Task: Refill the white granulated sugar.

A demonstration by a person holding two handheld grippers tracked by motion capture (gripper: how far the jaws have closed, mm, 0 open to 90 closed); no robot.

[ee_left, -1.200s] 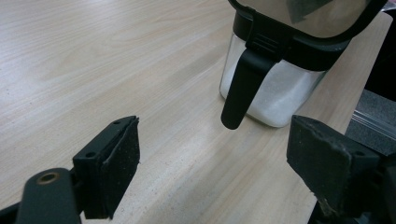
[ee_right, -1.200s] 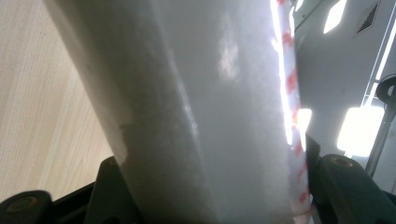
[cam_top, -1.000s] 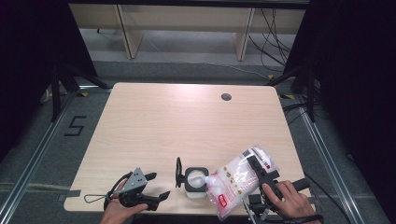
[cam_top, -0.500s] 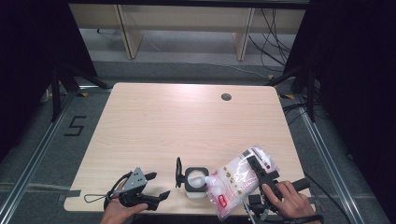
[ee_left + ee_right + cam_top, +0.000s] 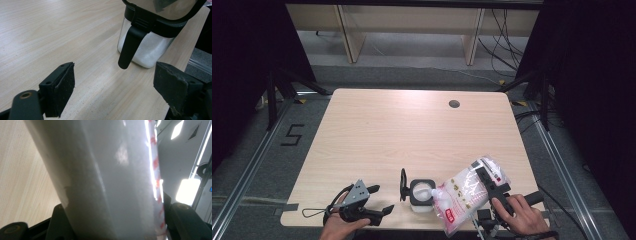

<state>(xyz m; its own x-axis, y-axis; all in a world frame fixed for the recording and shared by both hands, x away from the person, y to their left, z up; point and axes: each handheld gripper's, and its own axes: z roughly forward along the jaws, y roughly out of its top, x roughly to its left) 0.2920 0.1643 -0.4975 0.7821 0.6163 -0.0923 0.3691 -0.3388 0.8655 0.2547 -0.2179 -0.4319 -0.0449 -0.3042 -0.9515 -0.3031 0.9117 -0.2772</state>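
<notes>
A clear square jar (image 5: 421, 194) with a black rim stands near the table's front edge, its lid (image 5: 403, 184) flipped up on its left side. White grains lie inside the jar (image 5: 146, 51), and its black latch (image 5: 127, 48) hangs down in front. My right gripper (image 5: 486, 181) is shut on a plastic bag of white grains (image 5: 464, 196), which tilts down to the left with its lower corner over the jar's mouth. The bag (image 5: 107, 180) sits between the right gripper's (image 5: 113, 227) jaws. My left gripper (image 5: 381, 199) rests open left of the jar, and the left gripper (image 5: 117, 91) holds nothing.
The pale wooden table (image 5: 412, 135) has a round cable hole (image 5: 454, 104) at the back right. The jar stands close to the table's front edge (image 5: 402, 226). Dark floor and metal frame rails surround the table.
</notes>
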